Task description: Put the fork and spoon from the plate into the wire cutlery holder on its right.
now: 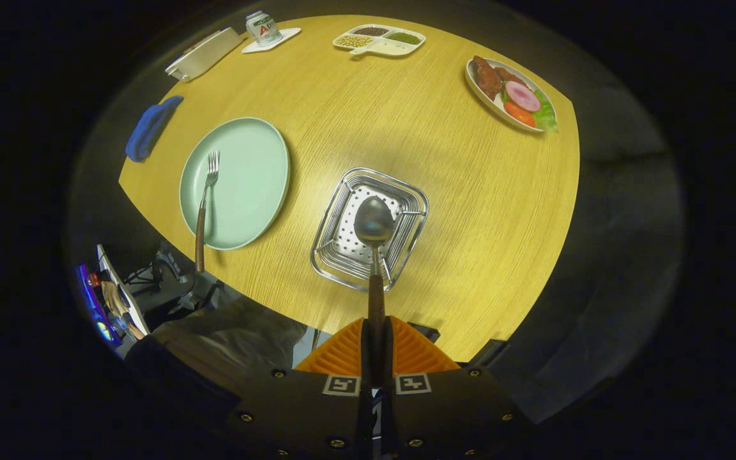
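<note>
Dark wood, the handle of the spoon [374, 255], sits clamped between the two fingers of your tool [376, 354]; the fingers are closed nearly together on it, both pressing the handle, and the steel bowl of the spoon points forward and away from you. Seen along the fingers, that bowl lies over the open mouth of the wire cutlery holder [406, 239], above its perforated floor; how high the spoon hangs above the basket cannot be told from this view. So the step in hand, by my reading, is the spoon's delivery: carried across, not yet let go. The next move calls for you to bring the spoon down into the holder, keeping the bowl inside the wire rim, and to part the fingers only once the spoon is inside, so that it drops in rather than tipping over the near edge. Left of the holder, well apart from it, the pale green plate [253, 185] lies on the yellow wooden counter [470, 211], and the fork [204, 204] rests on the plate's left part, tines away from you, its brown handle running out past the near rim. The fork is the second half of the job and is untouched. Farther across the counter lie a blue cloth [149, 128], a divided snack tray [379, 40] and a dish of food [513, 96], none in your path.
</note>
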Demonstrator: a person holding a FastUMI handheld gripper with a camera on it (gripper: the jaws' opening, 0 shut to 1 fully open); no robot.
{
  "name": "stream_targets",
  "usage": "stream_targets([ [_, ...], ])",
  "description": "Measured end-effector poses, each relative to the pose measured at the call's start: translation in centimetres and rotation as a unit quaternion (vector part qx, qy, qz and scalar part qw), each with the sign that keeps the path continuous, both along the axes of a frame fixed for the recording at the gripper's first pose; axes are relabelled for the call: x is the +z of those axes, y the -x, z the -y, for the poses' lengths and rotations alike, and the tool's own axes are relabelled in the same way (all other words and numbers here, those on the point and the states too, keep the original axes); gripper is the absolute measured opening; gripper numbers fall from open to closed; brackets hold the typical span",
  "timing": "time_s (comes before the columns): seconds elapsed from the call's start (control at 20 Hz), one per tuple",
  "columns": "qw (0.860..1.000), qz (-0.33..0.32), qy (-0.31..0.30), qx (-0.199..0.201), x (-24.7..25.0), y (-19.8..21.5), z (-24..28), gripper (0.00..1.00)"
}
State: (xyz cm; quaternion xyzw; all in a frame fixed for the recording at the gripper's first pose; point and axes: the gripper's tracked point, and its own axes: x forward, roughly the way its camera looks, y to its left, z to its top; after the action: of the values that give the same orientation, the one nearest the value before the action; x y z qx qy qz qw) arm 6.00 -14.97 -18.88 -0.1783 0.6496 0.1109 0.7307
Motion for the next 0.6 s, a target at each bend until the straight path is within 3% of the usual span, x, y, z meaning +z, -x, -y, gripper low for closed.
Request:
stream_targets([
  [0.25, 1.0, -0.007, 0.0, -0.006, -0.2, -0.8, -0.2, 0.06],
  [0.6, 0.999, 0.035, -0.023, -0.029, 2.1, -1.9, -0.5, 0.13],
])
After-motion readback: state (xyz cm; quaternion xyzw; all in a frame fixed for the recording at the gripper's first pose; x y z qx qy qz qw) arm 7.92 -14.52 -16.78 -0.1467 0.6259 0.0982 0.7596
